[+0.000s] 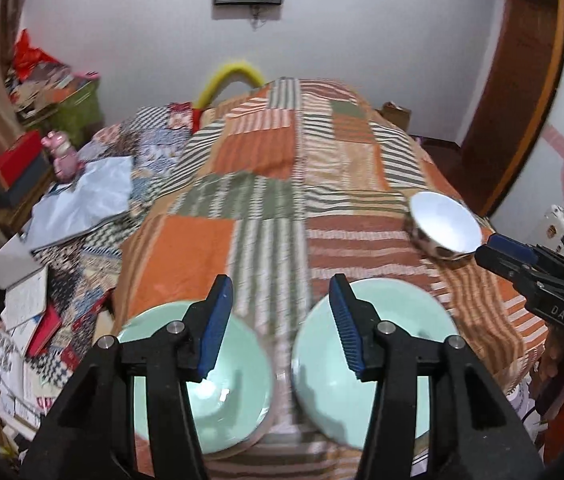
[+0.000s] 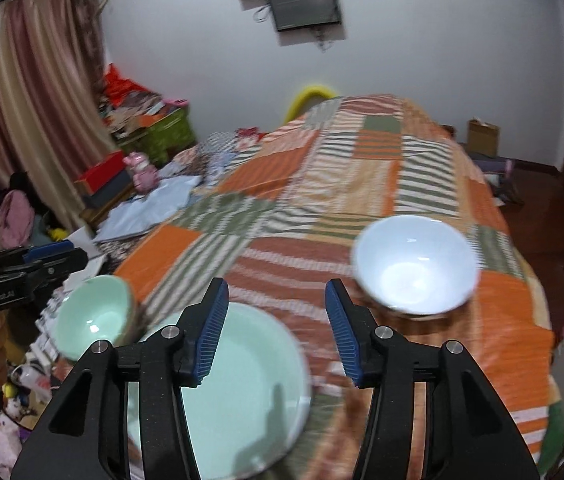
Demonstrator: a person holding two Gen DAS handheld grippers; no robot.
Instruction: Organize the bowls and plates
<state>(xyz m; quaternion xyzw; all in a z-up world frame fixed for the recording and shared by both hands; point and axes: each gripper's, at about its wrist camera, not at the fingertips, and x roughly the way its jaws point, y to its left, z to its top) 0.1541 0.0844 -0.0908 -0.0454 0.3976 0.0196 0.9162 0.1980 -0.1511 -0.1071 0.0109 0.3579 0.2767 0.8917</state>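
1. Left gripper point(image 1: 279, 320): jaws parted, nothing between them; it hangs over the gap between the green bowl point(image 1: 201, 380) and the green plate point(image 1: 378, 360) on the quilt point(image 1: 265, 152).
2. Right gripper point(image 2: 275, 326): also empty, jaws apart, between plate and white bowl point(image 2: 416, 264).
3. Dishes lie separate, unstacked, probably awaiting sorting.

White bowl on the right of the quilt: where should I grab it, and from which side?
Pinch the near rim of the white bowl, one finger inside and one outside the wall, coming from above with the right gripper, whose jaws are open and empty. It sits upright on the quilt, apart from the green plate, so nothing blocks that rim.
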